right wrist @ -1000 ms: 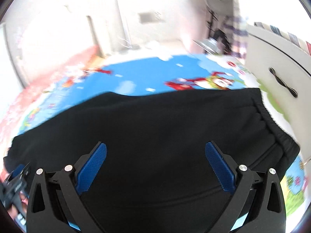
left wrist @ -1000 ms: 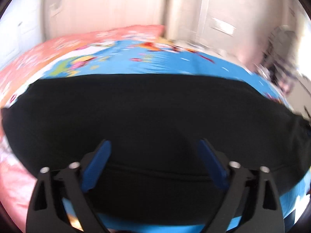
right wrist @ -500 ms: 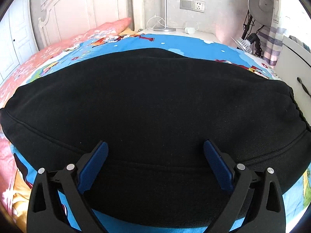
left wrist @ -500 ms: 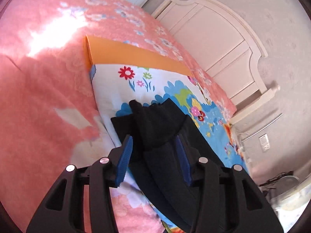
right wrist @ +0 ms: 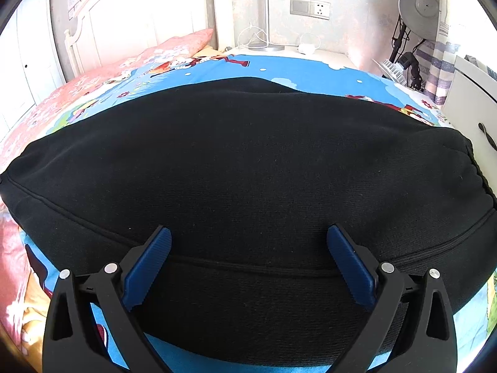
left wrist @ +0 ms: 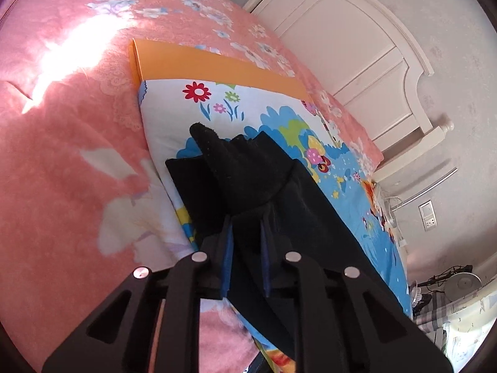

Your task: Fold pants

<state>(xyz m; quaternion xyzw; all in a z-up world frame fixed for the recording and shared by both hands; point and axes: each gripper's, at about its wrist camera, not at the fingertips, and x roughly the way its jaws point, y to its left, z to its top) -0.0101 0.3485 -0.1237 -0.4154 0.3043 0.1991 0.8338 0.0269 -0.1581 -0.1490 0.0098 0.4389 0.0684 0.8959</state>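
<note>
Black pants lie spread flat across a cartoon-print sheet on the bed. In the right wrist view my right gripper hovers open just over the cloth near a seam, with nothing between its blue pads. In the left wrist view the narrow leg end of the pants bunches up and stands ahead of my left gripper. Its jaws are closing, and a fold of the black fabric is pinched between the pads.
A pink flowered bedspread lies to the left of the print sheet, which has an orange band. A white headboard stands behind. A fan, a nightstand and a white drawer unit flank the bed's far right.
The left gripper swung from over the pants' middle to the leg end, rolled, and its jaws narrowed onto the fabric. The right gripper dropped closer to the pants, then held still, open.
</note>
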